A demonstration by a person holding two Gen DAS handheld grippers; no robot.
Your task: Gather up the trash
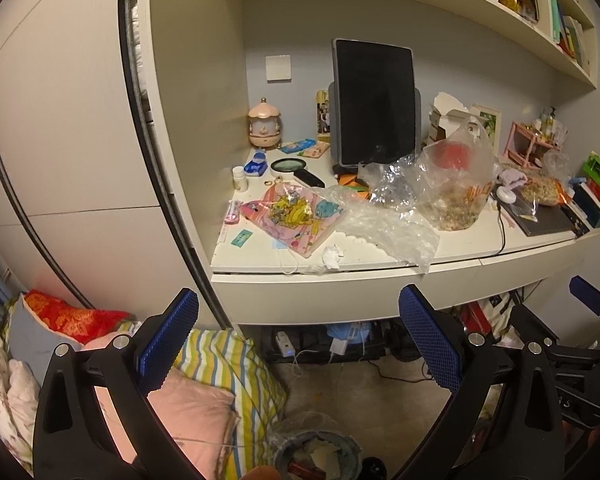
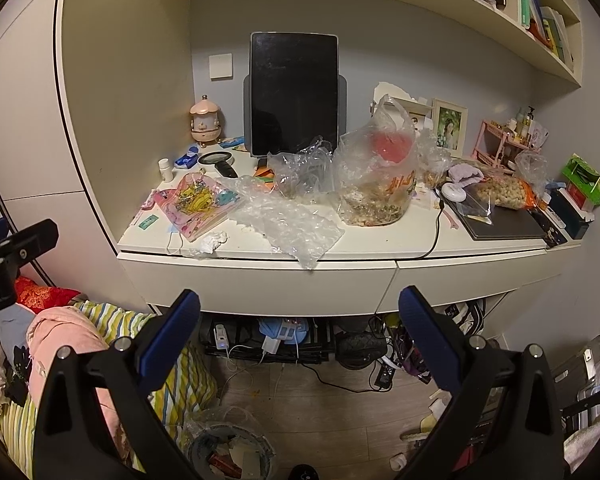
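I find the desk (image 2: 380, 246) carrying most of the clutter, and I work down from it by size. The tablet (image 2: 294, 92) stands upright at the back, and in front of it sits the clear bag of food scraps (image 2: 374, 176), upright, knotted top pointing up. The crumpled plastic sheet (image 2: 288, 224) lies flat with its long axis running from back left toward the front right, one corner hanging over the desk's front edge. Just left of it, at the front edge, lies the wadded tissue (image 2: 214, 239). On the floor below, the lined waste bin (image 2: 230, 450) stands close to the striped bedding; I cannot make out how full it is from this angle. My left gripper (image 1: 300, 344) and right gripper (image 2: 300, 340) both stand wide apart and carry nothing, held short of the desk and well apart from any trash. My concerns: the plastic sheet touches the scrap bag's base, so dragging the sheet could tip the bag and spill it; the thin film may slip between the pads; the black cable (image 2: 436, 236) draped over the desk edge just right of the sheet could snag a finger; and the tissue could be knocked off the edge by a careless approach.
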